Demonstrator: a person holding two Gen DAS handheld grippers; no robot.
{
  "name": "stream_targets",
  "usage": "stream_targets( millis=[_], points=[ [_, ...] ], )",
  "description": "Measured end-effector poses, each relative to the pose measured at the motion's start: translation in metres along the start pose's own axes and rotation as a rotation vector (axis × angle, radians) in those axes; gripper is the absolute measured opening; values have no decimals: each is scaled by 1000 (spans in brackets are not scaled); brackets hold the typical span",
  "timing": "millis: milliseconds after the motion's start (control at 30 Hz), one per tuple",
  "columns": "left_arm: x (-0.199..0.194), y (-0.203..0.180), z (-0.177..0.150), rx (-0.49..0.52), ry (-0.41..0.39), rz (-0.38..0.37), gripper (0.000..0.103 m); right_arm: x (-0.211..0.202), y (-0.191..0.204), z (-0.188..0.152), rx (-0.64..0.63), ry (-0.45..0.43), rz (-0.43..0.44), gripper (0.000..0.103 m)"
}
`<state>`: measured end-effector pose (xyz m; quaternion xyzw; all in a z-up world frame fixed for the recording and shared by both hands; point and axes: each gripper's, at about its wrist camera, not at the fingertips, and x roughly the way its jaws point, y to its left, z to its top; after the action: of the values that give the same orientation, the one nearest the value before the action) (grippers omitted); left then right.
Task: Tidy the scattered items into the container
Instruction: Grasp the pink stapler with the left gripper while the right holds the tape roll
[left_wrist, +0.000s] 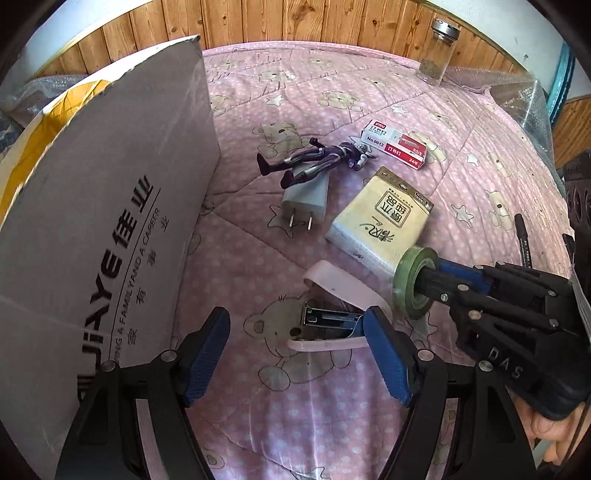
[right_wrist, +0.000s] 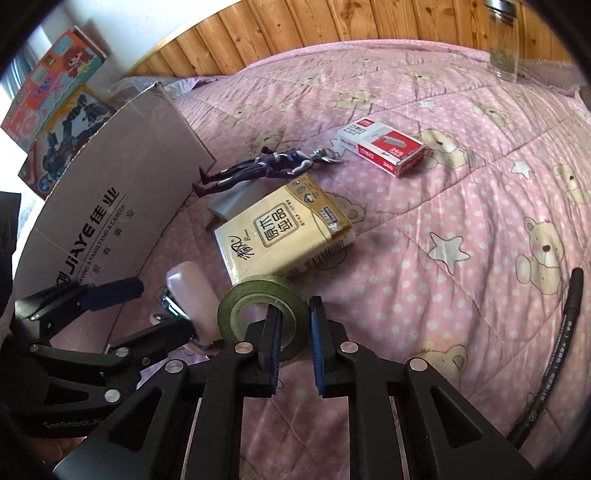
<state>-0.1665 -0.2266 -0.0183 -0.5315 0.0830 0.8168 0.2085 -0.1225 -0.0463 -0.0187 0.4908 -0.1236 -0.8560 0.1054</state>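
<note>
My right gripper (right_wrist: 294, 306) is shut on a green tape roll (right_wrist: 258, 306), one finger through its hole and the other outside the ring. The left wrist view shows that roll (left_wrist: 413, 284) held on edge by the right gripper (left_wrist: 428, 277), beside the tissue pack (left_wrist: 380, 218). My left gripper (left_wrist: 297, 314) is open around a pink stapler (left_wrist: 332, 291) that lies open on the quilt, its right finger against the stapler's rear end. The cardboard box (left_wrist: 110, 221) stands at the left. A purple toy figure (left_wrist: 317, 158) rests across a white charger (left_wrist: 306, 195). A staple box (left_wrist: 399, 146) lies beyond them.
A black marker (right_wrist: 554, 354) lies on the pink quilt (right_wrist: 461, 221) at the right. At the far edge a glass jar (left_wrist: 439, 51) stands against the wooden wall. Colourful toy boxes (right_wrist: 55, 110) are stacked behind the cardboard box (right_wrist: 122, 192). A hand (left_wrist: 554, 432) holds the right gripper.
</note>
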Motion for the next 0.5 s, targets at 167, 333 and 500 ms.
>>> stream_targets(
  millis=[167, 333, 500],
  points=[
    [-5, 5, -40, 33, 82, 49, 76, -18, -13, -10, 54, -21, 22, 15],
    [-17, 13, -39, -51, 92, -45, 76, -20, -13, -16, 79, -16, 36, 15],
    [-19, -3, -29, 35, 60, -26, 76, -17, -14, -21, 92, -6, 46, 15]
  ],
)
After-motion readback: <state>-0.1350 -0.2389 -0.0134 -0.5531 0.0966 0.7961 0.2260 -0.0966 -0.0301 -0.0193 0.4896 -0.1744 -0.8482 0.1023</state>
